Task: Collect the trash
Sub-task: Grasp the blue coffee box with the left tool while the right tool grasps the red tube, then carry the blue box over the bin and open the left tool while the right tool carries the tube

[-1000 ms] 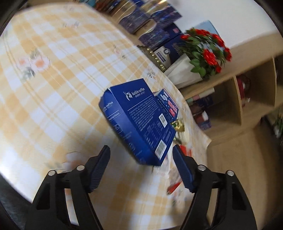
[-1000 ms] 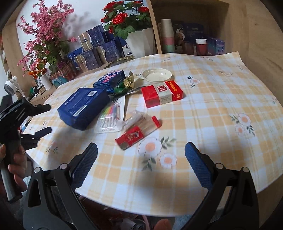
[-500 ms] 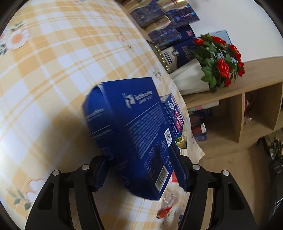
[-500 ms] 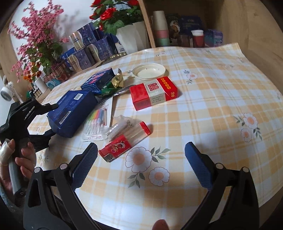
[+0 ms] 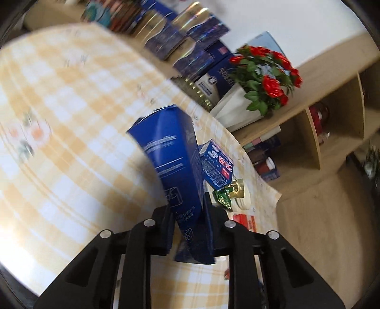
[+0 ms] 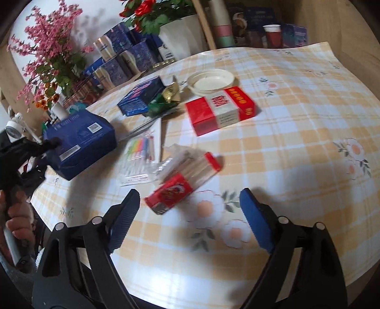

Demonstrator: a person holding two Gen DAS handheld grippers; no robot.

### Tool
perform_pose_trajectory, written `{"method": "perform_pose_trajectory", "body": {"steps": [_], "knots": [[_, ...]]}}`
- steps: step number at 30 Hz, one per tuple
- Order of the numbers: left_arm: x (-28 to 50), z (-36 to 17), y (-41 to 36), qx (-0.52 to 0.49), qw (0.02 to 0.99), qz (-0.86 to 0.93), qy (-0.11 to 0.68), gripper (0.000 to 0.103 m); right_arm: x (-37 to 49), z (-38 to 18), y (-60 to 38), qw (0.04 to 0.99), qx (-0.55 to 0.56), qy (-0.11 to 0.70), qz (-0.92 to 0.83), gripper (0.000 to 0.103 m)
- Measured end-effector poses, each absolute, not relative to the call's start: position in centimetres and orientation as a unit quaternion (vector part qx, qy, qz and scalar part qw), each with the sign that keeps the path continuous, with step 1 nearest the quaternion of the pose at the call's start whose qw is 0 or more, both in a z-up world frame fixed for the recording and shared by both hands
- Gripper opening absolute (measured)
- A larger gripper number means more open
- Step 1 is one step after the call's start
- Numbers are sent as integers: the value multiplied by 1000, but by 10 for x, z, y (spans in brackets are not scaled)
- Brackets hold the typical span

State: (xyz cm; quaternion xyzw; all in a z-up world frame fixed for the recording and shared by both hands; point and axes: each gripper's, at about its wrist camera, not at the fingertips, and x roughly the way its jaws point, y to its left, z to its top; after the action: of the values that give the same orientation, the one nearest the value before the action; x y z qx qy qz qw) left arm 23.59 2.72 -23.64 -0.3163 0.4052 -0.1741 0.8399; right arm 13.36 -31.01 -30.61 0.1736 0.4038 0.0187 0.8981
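Left hand-held gripper (image 5: 187, 215) closing on blue carton (image 5: 169, 154); right hand-held gripper (image 6: 188, 218) closing, empty

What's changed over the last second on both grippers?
The left gripper closed on the big blue box and tipped it up off the tablecloth. The right gripper, jaws closing and empty, neared the red-capped tube. The other litter stayed put.

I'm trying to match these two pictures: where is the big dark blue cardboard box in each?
Left wrist view: big dark blue cardboard box at centre, between the left claw as its jaws close on it.
Right wrist view: far left, at the table edge.
Shared landmark: red roses in a white pot.
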Motion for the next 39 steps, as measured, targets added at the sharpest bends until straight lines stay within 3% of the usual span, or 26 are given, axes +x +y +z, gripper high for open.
{"method": "perform_pose_trajectory", "body": {"steps": [5, 10, 15, 20, 36, 39], "knots": [[218, -214, 27, -258, 853, -185, 414, 16, 147, -309, -305, 898, 159, 409, 10, 78], [204, -210, 20, -208, 856, -192, 432, 17, 155, -310, -308, 892, 124, 433, 25, 49], [191, -204, 15, -165, 863, -195, 437, 16, 144, -312, -322, 888, 140, 437, 19, 33], [182, -210, 23, -193, 847, -200, 452, 16, 140, -310, -336, 888, 136, 440, -9, 35], [165, -202, 7, -146, 861, -198, 446, 14, 168, -313, -313, 898, 37, 439, -15, 34], [160, -201, 3, -142, 859, -206, 447, 14, 164, -313, -306, 901, 14, 434, -16, 26]]}}
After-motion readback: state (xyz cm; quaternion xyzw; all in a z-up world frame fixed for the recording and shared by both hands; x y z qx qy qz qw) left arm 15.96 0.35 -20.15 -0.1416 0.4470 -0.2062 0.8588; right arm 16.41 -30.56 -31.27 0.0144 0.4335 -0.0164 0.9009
